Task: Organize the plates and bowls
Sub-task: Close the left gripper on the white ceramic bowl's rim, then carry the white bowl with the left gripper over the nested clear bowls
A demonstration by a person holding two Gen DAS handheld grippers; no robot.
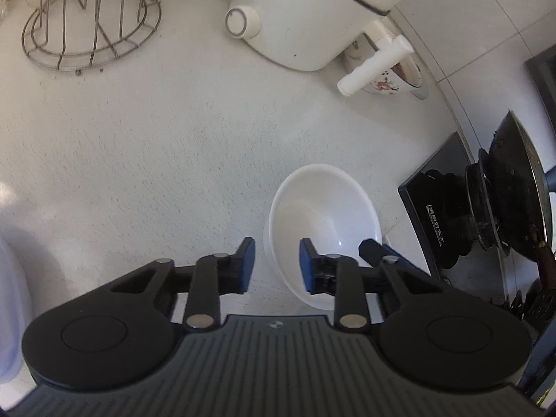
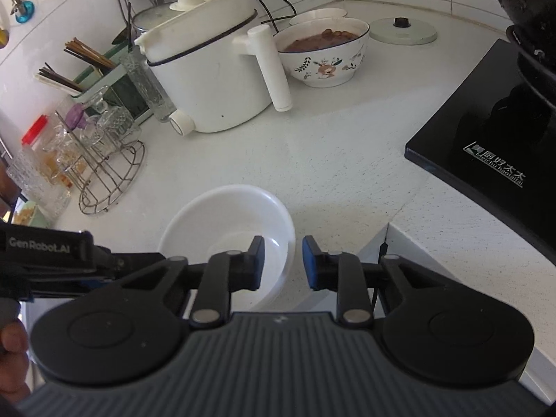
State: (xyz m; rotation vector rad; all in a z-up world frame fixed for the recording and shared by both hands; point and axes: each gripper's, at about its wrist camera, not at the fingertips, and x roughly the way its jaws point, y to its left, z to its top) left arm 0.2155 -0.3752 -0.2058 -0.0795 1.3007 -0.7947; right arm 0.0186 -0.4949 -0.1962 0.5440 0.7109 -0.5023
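While empty, white bowl (image 2: 226,229), floral bowl (image 2: 325,54) holding brown food.

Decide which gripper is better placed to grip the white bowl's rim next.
Probably either; slight edge to the right gripper. Both are open astride the bowl's rim, but the right's fingers look more squarely aligned than the left gripper.

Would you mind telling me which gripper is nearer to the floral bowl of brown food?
Hard to call. The right gripper and left gripper both straddle the white bowl's rim, well short of the floral bowl behind the cooker's handle.
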